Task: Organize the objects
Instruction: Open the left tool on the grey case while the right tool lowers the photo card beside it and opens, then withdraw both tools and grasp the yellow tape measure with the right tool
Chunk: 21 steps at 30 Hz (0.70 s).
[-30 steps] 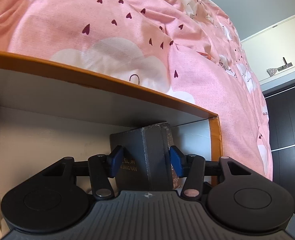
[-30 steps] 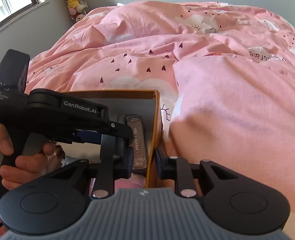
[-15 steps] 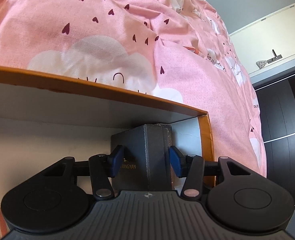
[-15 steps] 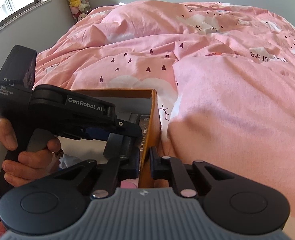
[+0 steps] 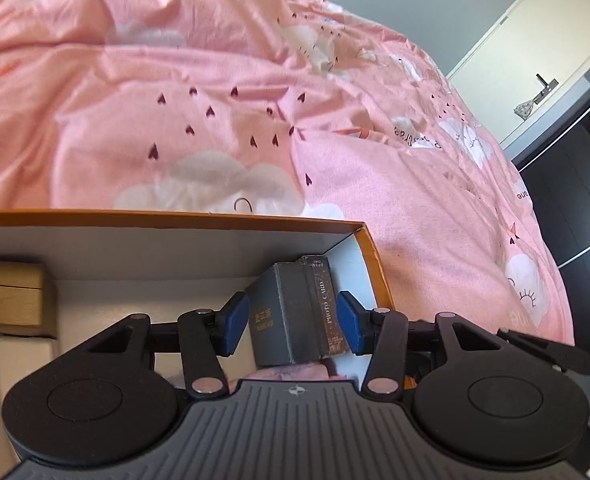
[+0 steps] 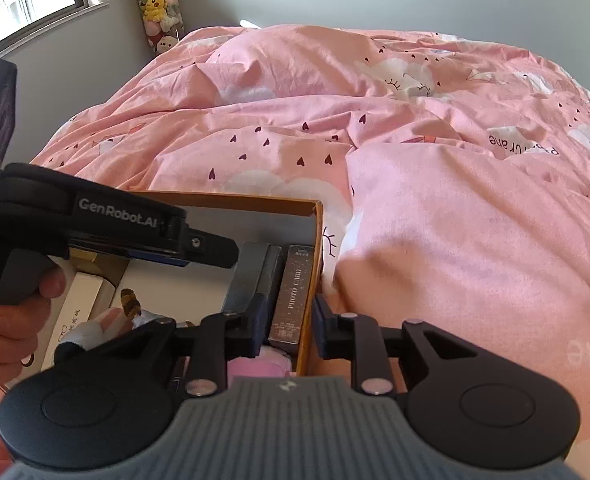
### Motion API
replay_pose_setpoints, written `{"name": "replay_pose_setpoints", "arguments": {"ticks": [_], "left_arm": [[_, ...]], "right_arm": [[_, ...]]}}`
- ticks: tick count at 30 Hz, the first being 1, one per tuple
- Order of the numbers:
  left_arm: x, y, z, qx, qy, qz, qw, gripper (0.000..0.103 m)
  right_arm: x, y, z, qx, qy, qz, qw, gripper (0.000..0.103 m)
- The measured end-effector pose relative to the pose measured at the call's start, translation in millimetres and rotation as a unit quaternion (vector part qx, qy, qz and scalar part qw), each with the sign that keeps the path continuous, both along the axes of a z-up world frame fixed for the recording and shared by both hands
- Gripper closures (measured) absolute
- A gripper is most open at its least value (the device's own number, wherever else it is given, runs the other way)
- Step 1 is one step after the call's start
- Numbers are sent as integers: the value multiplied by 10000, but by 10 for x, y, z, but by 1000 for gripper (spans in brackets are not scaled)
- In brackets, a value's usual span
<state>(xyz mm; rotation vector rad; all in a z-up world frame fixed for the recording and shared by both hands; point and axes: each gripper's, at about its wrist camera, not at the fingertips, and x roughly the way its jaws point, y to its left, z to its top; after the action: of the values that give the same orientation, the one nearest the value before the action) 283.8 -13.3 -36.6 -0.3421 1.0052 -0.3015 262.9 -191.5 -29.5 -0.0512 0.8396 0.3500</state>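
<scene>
An orange cardboard box (image 5: pixel 223 219) with a white inside sits on the pink bed. A dark grey book (image 5: pixel 283 312) and a brown "PHOTO CARD" box (image 5: pixel 325 306) stand upright in its right corner. My left gripper (image 5: pixel 293 322) is open, its blue pads on either side of both and apart from them. My right gripper (image 6: pixel 287 322) is open and straddles the orange box's right wall (image 6: pixel 309 292). The photo card box (image 6: pixel 293 296) and grey book (image 6: pixel 251 272) lie just left of that wall.
A wooden box (image 5: pixel 13 298) and a white box (image 6: pixel 77 312) lie at the orange box's left side. A plush toy (image 6: pixel 103 322) and something pink (image 6: pixel 255 368) lie at its near end. A pink duvet (image 6: pixel 455 240) surrounds the box.
My left gripper has opened, let go of the grey book and drawn back upward. My right gripper has opened wider around the box's right wall.
</scene>
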Motion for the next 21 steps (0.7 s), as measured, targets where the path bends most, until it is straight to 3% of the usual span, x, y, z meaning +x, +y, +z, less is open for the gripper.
{"name": "replay_pose_setpoints", "arguments": {"ticks": [6, 9, 11, 14, 18, 21], "left_arm": [[-444, 65, 374, 411, -516, -140, 9977, 52], [-720, 78, 532, 742, -843, -176, 9935, 54], [-904, 102, 604, 946, -1035, -156, 9900, 54], [-1207, 163, 662, 1228, -1346, -111, 9832, 54], [-1551, 187, 634, 1573, -1351, -316, 9778, 54], [-1777, 237, 505, 1716, -1039, -385, 9789, 54]], "right_arm": [[-282, 51, 190, 74, -344, 107, 9993, 63], [-470, 77, 278, 166, -497, 199, 9984, 60], [-615, 104, 320, 243, -578, 245, 9977, 52], [-838, 148, 368, 393, -685, 324, 9964, 52], [-1178, 250, 323, 577, -752, 583, 9938, 52], [-1392, 344, 203, 689, -457, 819, 9932, 52]]}}
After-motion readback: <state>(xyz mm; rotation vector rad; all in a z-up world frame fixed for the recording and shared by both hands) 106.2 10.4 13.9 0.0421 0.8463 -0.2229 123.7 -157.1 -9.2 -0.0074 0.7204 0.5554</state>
